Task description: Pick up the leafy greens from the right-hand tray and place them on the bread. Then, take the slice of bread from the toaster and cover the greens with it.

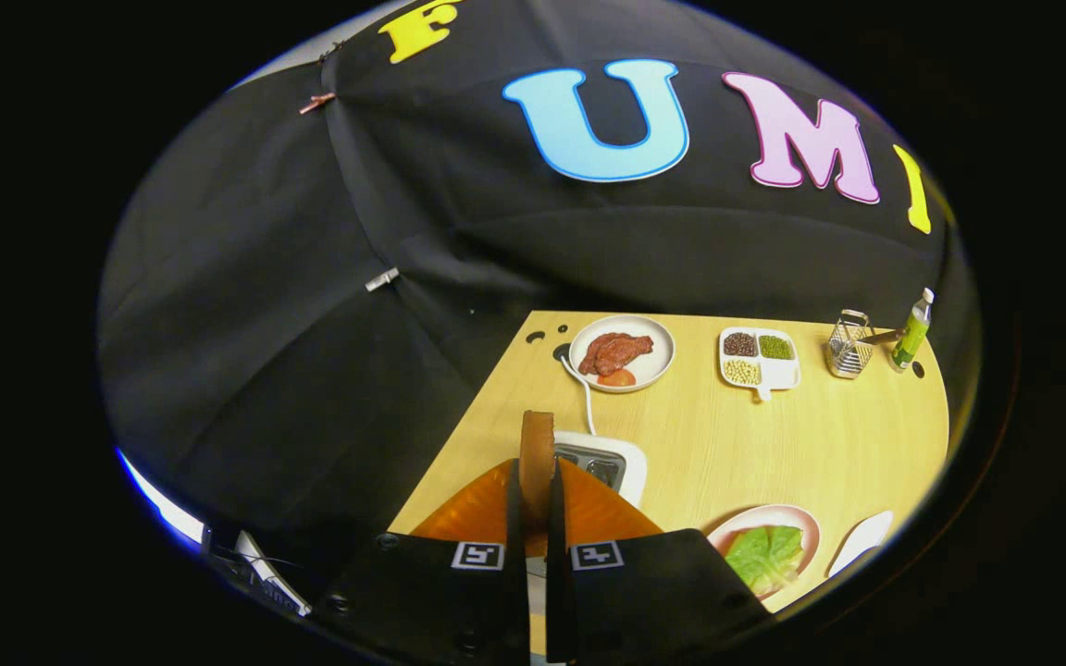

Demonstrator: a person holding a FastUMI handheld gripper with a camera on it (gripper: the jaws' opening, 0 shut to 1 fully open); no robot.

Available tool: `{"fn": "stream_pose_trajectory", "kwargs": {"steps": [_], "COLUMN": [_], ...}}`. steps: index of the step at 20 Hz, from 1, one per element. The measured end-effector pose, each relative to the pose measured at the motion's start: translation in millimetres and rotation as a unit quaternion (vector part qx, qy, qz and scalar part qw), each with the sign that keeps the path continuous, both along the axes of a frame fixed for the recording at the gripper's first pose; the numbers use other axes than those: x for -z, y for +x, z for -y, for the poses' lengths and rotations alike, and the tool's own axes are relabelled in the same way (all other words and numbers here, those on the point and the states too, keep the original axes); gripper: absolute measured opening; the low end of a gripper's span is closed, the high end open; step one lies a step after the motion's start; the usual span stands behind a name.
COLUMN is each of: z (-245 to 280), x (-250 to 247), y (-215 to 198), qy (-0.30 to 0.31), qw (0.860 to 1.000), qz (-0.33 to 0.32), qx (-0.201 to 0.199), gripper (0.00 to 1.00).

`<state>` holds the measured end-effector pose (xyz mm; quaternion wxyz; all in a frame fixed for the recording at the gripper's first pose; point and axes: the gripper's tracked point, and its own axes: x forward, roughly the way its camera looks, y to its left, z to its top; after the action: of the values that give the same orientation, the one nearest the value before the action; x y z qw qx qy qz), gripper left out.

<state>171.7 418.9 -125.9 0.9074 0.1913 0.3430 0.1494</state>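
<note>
One slice of bread (537,453) stands edge-on in the tongs (537,504) — both fingers pinch it, nearly closed.
The slice is held above the white toaster (624,462) on the desk (737,444). The leafy greens (764,555) lie on a pink plate (801,520) just beside the tongs — further off sit a plate of meat (623,352) and a divided tray of beans (759,359).

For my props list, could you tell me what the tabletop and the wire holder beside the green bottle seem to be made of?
The tabletop looks like light wood or wood-look laminate, smooth and matte, with faint grain. The wire holder looks like bright metal, its thin bars glinting. The gripper is shut on the bread slice.
</note>
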Motion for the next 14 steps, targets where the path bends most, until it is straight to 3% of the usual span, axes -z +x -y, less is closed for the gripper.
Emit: {"fn": "stream_pose_trajectory", "kwargs": {"steps": [6, 14], "z": [85.2, 186.2], "x": [-19.4, 68.2], "y": [-17.7, -64.7], "qy": [0.032, 0.016], "qw": [0.998, 0.989], "qz": [0.009, -0.058], "qx": [0.049, 0.132], "gripper": [0.11, 0.11]}}
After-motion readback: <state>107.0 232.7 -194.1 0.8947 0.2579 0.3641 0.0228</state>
